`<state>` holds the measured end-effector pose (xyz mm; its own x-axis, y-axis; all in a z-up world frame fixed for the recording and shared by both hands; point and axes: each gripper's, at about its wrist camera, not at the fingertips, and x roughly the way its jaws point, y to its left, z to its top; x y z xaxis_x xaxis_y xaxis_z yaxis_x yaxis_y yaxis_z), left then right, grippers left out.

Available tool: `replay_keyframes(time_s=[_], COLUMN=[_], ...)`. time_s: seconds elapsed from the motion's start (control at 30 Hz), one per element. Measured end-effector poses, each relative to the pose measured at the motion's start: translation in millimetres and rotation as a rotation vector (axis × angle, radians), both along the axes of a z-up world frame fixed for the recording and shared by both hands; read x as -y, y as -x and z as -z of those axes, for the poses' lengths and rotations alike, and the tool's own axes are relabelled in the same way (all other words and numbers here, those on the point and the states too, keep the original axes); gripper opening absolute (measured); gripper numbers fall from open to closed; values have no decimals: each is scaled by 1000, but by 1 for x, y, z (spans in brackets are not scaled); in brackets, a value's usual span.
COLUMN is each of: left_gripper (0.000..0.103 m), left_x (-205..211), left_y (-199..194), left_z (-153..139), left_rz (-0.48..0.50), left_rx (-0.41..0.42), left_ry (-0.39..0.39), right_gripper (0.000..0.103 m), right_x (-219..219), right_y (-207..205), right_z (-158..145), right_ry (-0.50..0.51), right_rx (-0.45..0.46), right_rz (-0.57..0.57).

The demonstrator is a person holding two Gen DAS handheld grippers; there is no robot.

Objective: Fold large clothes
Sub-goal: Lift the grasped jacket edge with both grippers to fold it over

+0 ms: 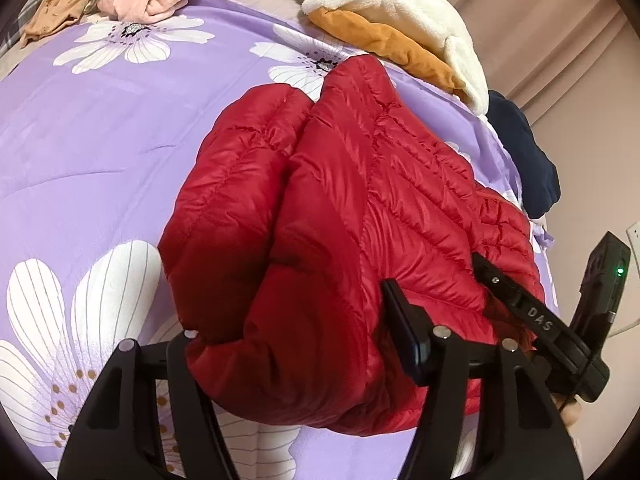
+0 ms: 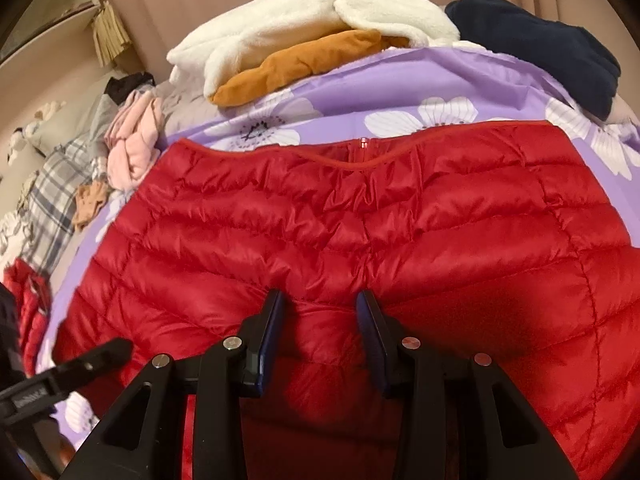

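A wide lilac quilt printed with big white flowers covers the bed, and on it lies the red quilted down jacket, puffy, slick and stitched in channels, its bound hem and zip end turned toward the far pile. The step in hand looks like taking hold of the jacket's near part for a fold. The right gripper straddles a raised ridge of red shell, but whether its blue pads actually pinch it I cannot tell. The left gripper has a thick bulge of jacket between its jaws; its near finger is hidden, so its grip is equally unclear. Next, both need firm bites before lifting, since slippery nylon slides. Beyond sit a cream fleece, an ochre garment and a navy one.
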<state>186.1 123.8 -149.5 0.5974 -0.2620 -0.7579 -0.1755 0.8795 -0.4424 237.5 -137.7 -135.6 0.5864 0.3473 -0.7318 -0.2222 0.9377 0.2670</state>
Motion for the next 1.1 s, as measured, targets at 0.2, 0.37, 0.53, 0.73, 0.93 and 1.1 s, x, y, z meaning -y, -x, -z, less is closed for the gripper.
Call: replay_keyframes(time_s=[0.2,0.37,0.53,0.73,0.93,1.1], left_gripper=[48,41,41,40,40,40], left_x=[1,7,17,36,65,93], left_y=[6,12,17,22,29,33], left_z=[-13,-29,-44,-62,-78,-86], left_rz=[13,24,47,86,144,213], left_rx=[34,71,108,150,192,236], left_ry=[12,11,-16,-86,-192,-246], right_gripper=[41,41,41,41,41,41], right_x=[1,2,3,5,9,11], right_y=[-5,-2,-2,-2,0,-1], right_z=[5,6,7,8,10,11], right_ry=[-2,-15,-25,-43,-78,-94], right_rx=[-9,-8,-12,-9,-3,-7], right_rz=[-2,0,1,4,4,-3])
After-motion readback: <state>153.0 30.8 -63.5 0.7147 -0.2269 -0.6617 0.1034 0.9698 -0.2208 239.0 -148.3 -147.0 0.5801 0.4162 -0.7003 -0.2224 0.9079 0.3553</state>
